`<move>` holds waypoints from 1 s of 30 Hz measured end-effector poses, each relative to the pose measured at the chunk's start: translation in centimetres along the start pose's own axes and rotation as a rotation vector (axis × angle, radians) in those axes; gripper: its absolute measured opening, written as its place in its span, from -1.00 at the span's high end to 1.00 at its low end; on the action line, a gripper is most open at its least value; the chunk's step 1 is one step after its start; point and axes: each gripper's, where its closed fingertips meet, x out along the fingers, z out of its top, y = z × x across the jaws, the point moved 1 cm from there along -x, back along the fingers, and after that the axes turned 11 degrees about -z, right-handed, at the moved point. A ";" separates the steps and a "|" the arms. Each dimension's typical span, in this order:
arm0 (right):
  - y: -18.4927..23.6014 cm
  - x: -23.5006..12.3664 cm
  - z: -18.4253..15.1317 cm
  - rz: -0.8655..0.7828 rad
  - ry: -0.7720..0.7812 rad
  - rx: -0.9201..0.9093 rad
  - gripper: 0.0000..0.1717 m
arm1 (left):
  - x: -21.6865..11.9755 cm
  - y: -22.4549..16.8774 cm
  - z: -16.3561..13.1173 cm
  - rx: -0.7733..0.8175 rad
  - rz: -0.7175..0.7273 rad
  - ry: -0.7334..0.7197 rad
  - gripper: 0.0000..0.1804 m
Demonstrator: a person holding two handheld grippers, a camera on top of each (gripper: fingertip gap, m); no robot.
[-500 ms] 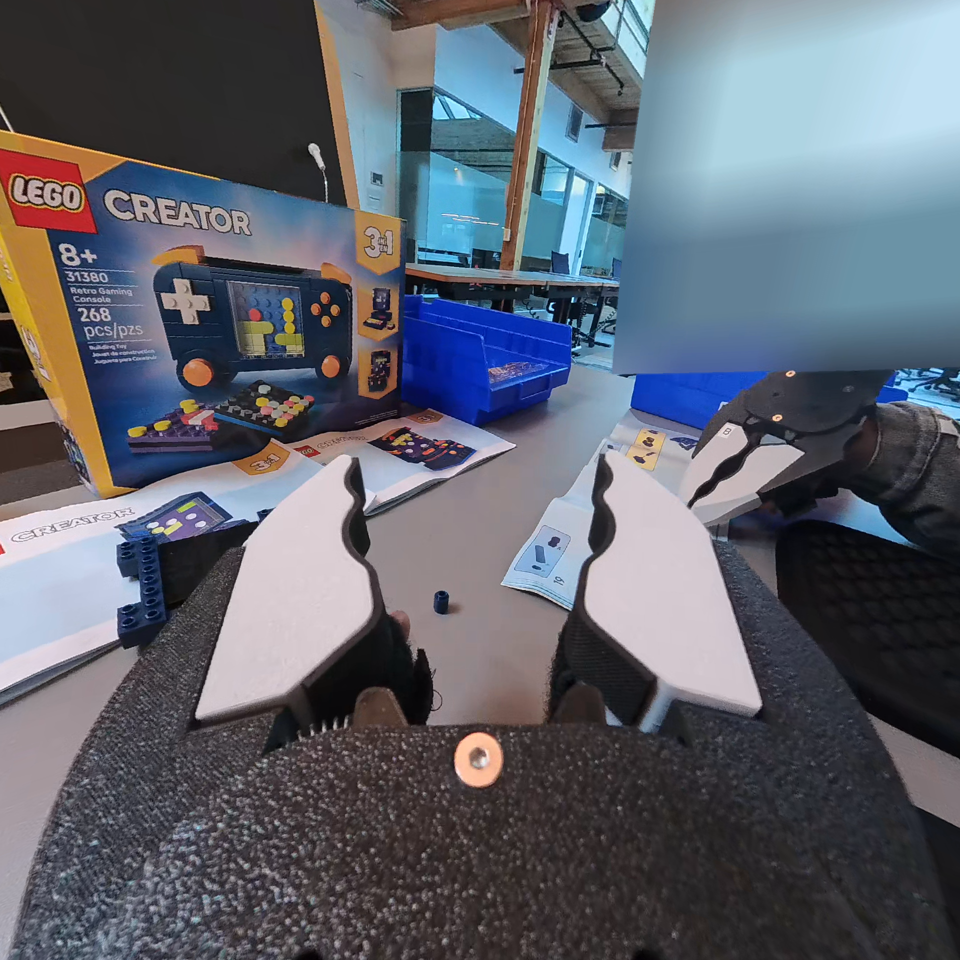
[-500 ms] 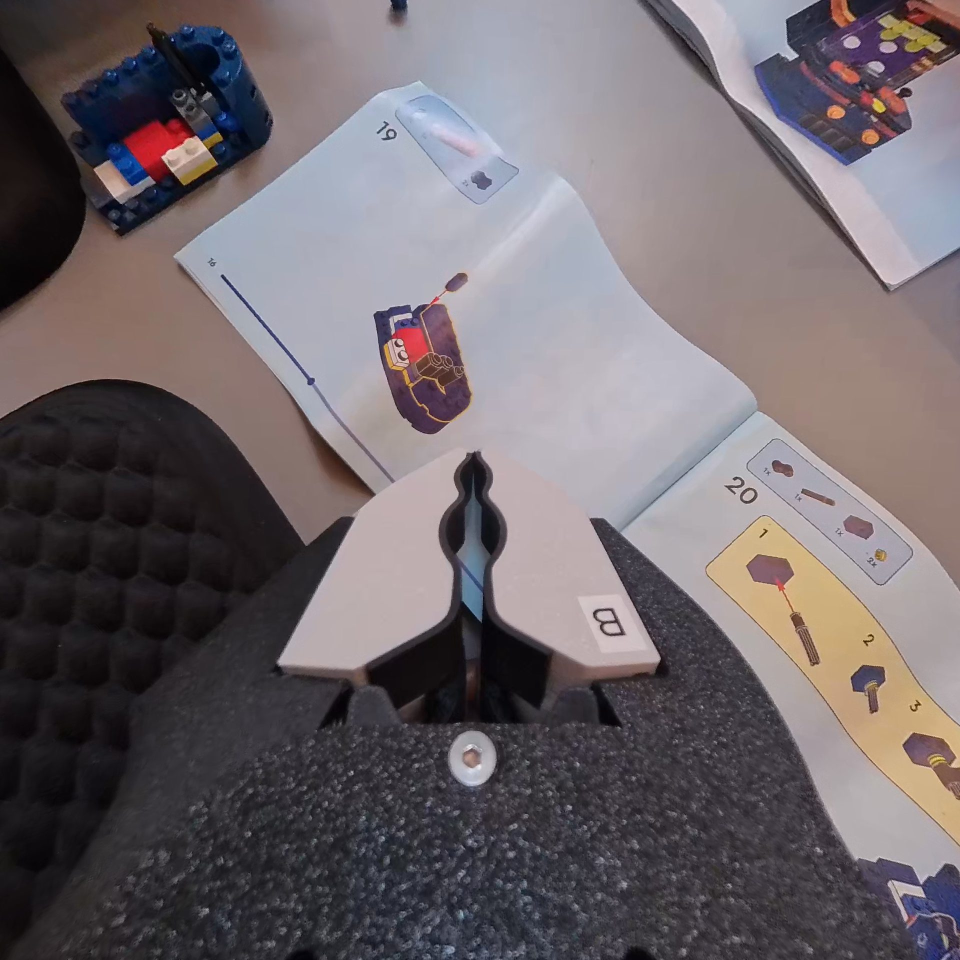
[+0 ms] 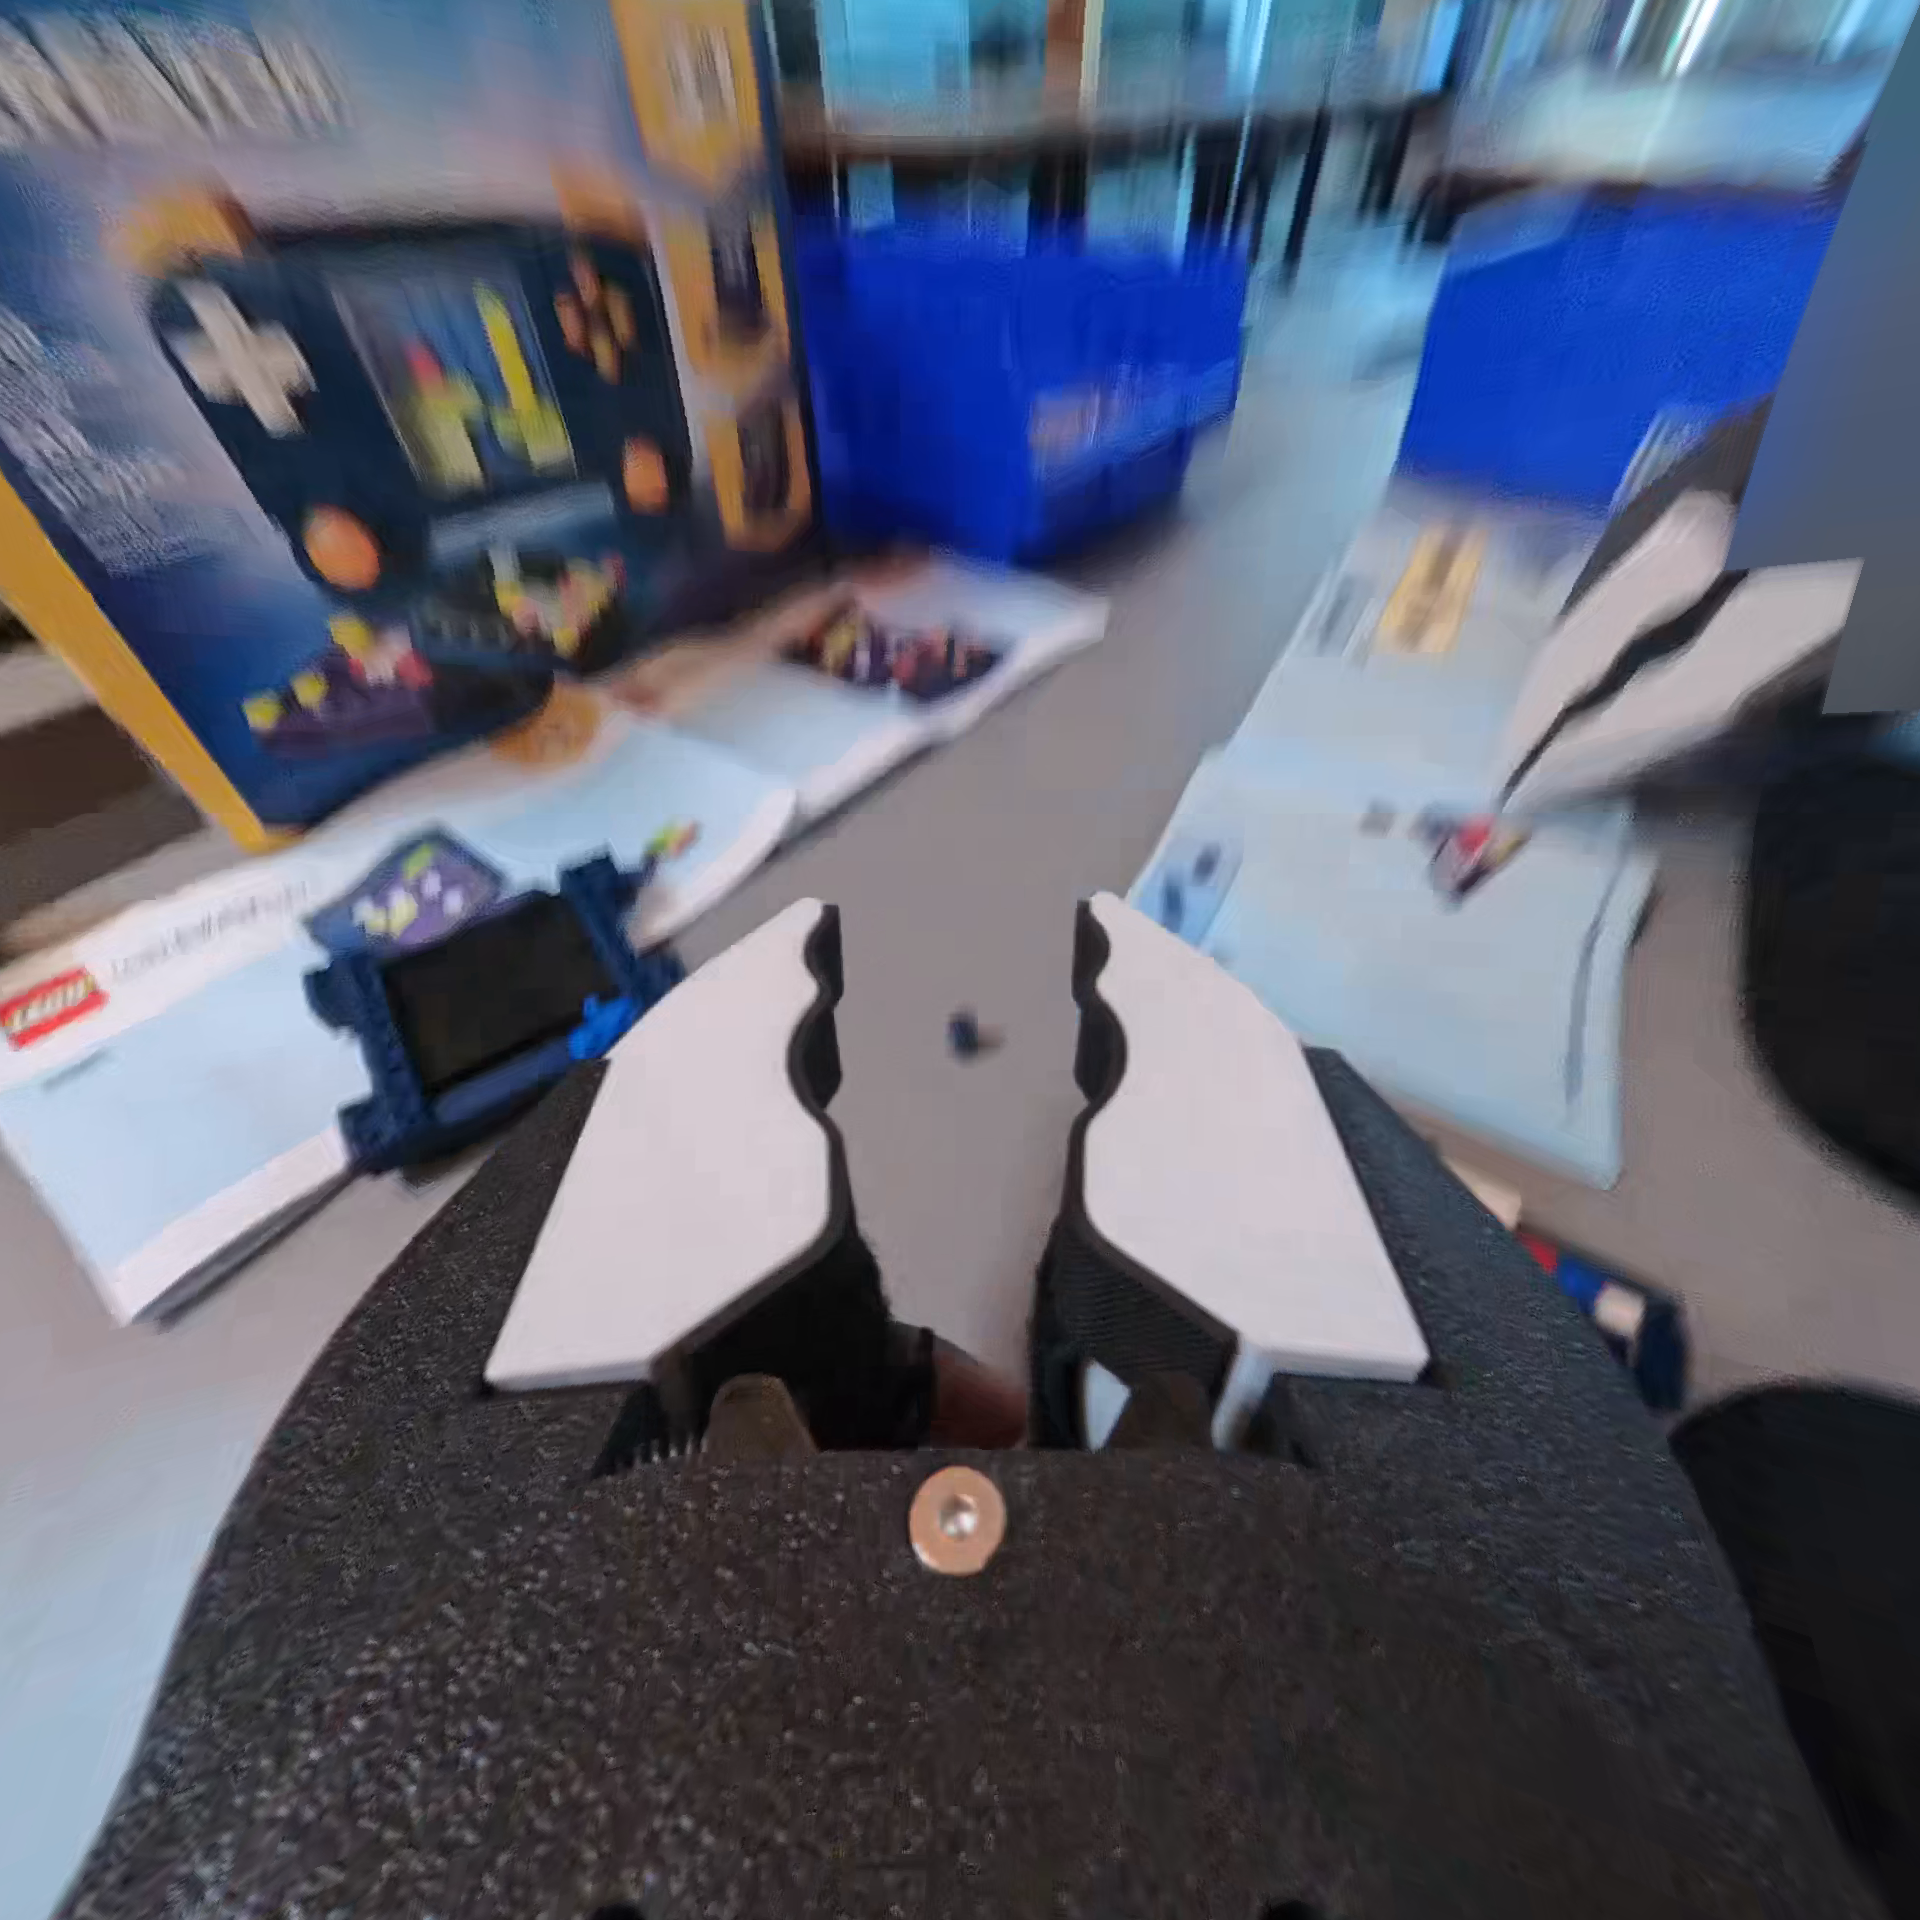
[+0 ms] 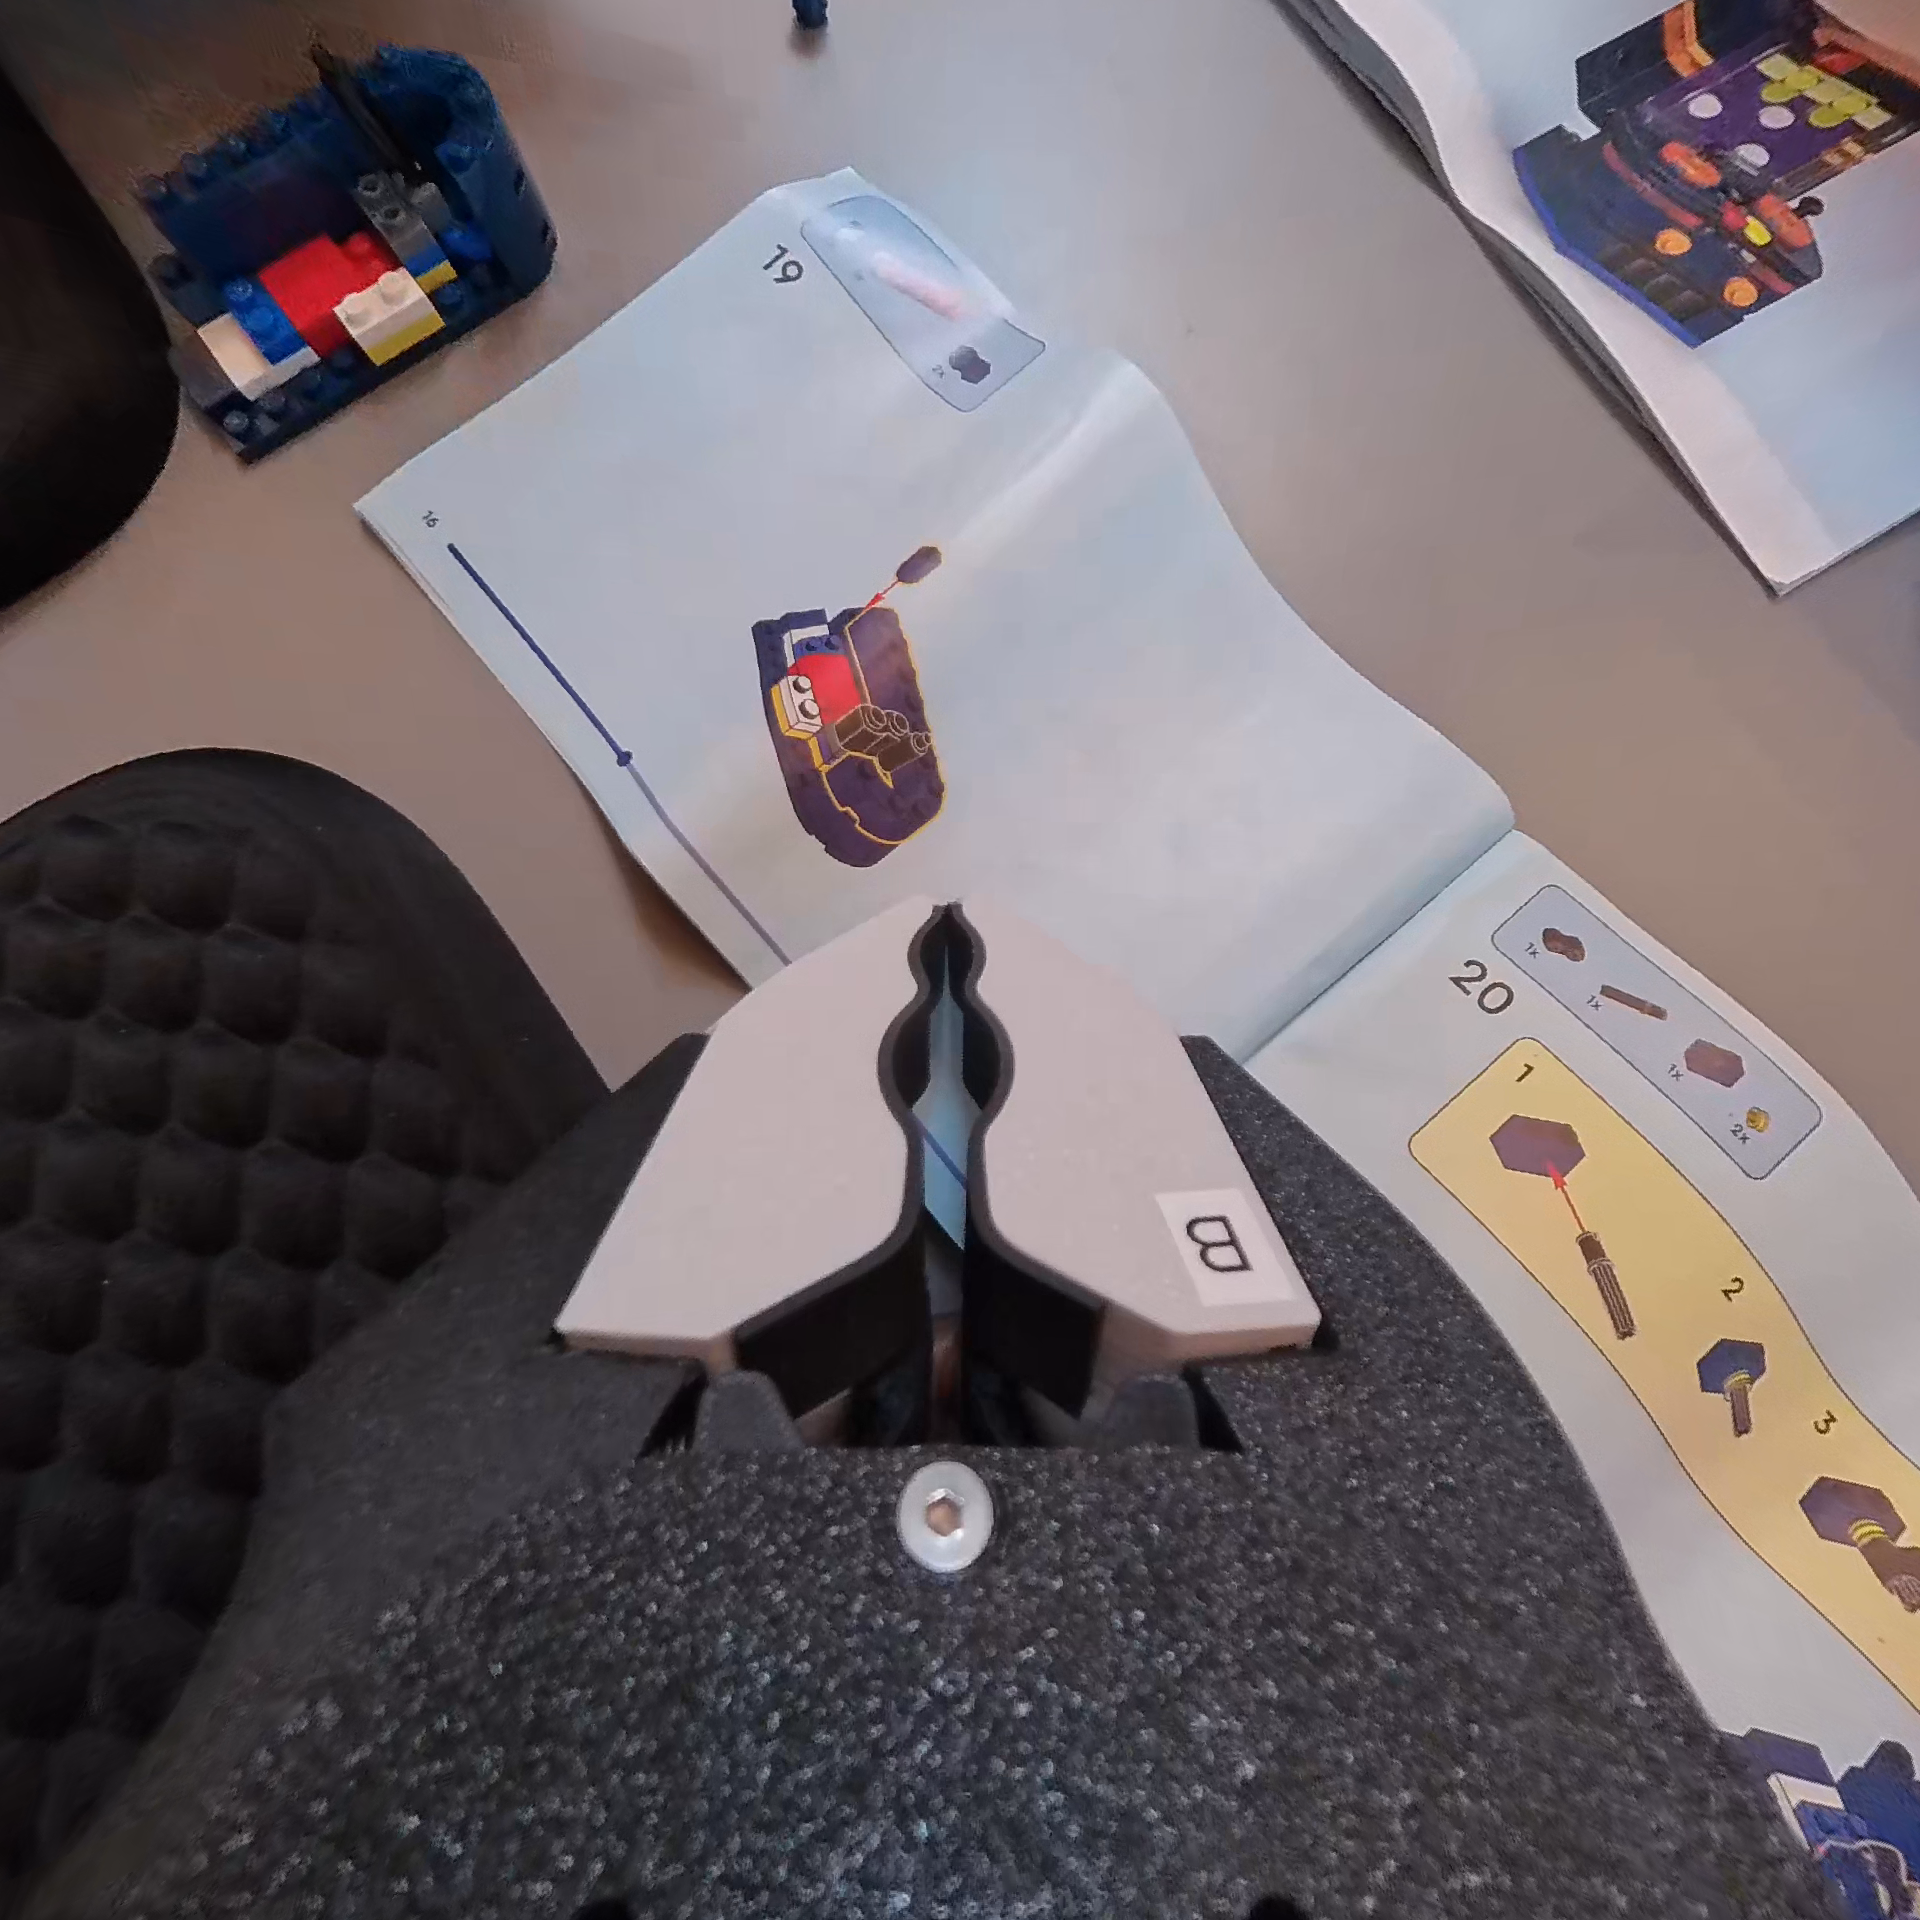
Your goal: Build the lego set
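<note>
My left gripper (image 3: pixel 954 914) is open above the grey table (image 3: pixel 966 790). A small dark blue piece (image 3: pixel 966 1031) lies on the table in the gap between its fingers, and neither pad touches it. This view is blurred by motion. My right gripper (image 4: pixel 948 909) is shut, with nothing showing between its pads. It hovers over an open light blue instruction booklet (image 4: pixel 1091 675). It also shows in the left wrist view (image 3: pixel 1662 675), at the right over the same booklet (image 3: pixel 1403 935).
A dark blue brick frame with a black screen (image 3: pixel 488 997) lies on a booklet at the left. A toy box (image 3: pixel 364 468) and blue bins (image 3: pixel 1018 395) stand behind. A dark blue build with red, white and yellow bricks (image 4: pixel 332 260) sits far left. A black padded seat (image 4: pixel 208 1091) is near. Some 20 cm of space lies between my two pairs of fingers.
My left gripper has tipped down and moved quickly, and its jaws have narrowed around the spot where the small blue piece lies. My right gripper has stayed shut and still.
</note>
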 end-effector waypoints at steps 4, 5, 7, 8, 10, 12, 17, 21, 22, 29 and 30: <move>0.0 0.0 0.0 -0.011 0.001 -0.014 1.00 | 1.3 -0.5 -4.2 -0.070 -0.090 0.354 0.59; 0.0 0.0 0.0 -0.014 0.001 -0.019 1.00 | 1.8 -0.9 -4.4 -0.100 -0.117 0.348 0.65; 0.0 0.0 0.0 -0.017 0.001 -0.023 1.00 | 2.3 -0.6 -4.8 -0.116 -0.108 0.379 0.73; 0.0 0.0 0.0 -0.017 0.001 -0.023 1.00 | 2.4 -0.2 -4.7 -0.100 -0.095 0.376 0.74; 0.0 0.0 0.0 -0.019 0.002 -0.024 1.00 | 2.7 0.7 -4.2 -0.065 -0.050 0.358 0.75; 0.0 -0.1 0.0 -0.022 0.003 -0.030 1.00 | 3.3 0.8 -4.4 -0.038 -0.061 0.386 0.74; 0.0 0.0 0.0 -0.024 0.001 -0.033 0.99 | 3.5 0.4 -4.9 0.001 -0.077 0.418 0.63; 0.0 0.0 0.0 -0.023 -0.001 -0.032 1.00 | 3.5 0.3 -5.2 -0.021 -0.088 0.438 0.66; 0.0 0.0 0.0 -0.022 -0.002 -0.030 1.00 | 3.5 0.3 -5.2 -0.028 -0.097 0.437 0.68; 0.1 -0.1 0.0 -0.019 0.000 -0.041 0.98 | 3.4 -0.2 -5.1 0.003 -0.115 0.426 0.92; 0.2 -0.1 0.0 -0.021 0.000 -0.063 0.97 | 3.3 -0.3 -4.8 0.023 -0.123 0.406 0.92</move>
